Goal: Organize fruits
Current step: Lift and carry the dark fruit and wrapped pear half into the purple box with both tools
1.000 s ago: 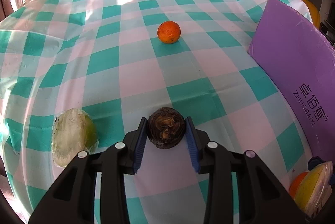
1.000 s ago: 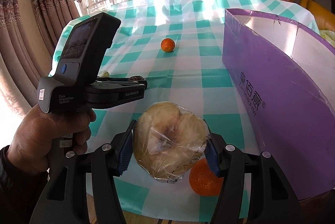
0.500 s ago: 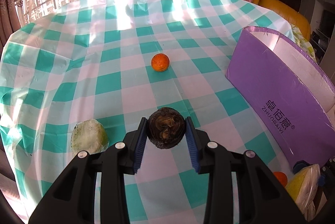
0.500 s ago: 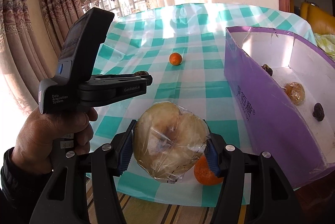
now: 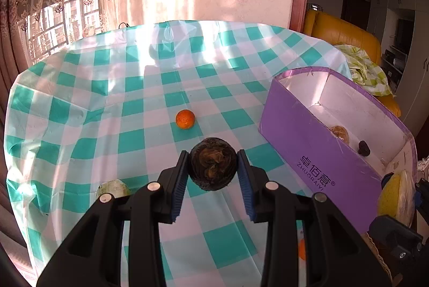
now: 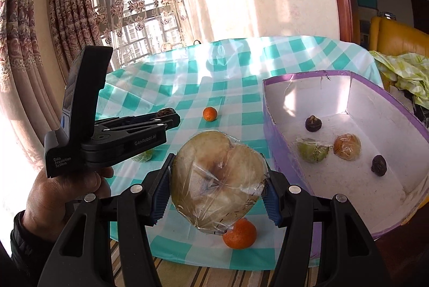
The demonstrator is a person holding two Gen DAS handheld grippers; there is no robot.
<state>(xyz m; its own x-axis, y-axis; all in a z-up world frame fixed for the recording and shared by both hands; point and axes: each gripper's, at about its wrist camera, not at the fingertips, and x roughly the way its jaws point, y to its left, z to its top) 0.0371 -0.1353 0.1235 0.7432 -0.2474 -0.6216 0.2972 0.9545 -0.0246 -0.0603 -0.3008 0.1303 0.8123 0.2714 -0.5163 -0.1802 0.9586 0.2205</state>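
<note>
My right gripper point(image 6: 215, 186) is clenched on a wrapped pear half point(image 6: 218, 181), cut face toward the camera, pinched across its width so the film doesn't slip; it hangs above the near tabletop edge, clear of the cloth, so I judge it's bound for the box; half an orange point(image 6: 239, 233) lies just below it on the tabletop point(image 6: 241, 88); my left gripper point(image 5: 211, 175) is clamped tight on a dark round fruit point(image 5: 213, 164), fingers point(image 5: 180, 181) on its sides, also held off the cloth; a greenish wrapped piece point(image 5: 114, 187) sits near-left, not yet collected; purple box point(image 6: 281, 161) stands to the right, open top, easy drop from above; inside it lie a green wedge point(image 6: 313, 151), a wrapped orange piece point(image 6: 347, 146) and two dark fruits point(image 6: 312, 123), spread apart, room left; farther out, a small orange point(image 5: 185, 118) sits alone mid-tabletop, probably a later pick.
</note>
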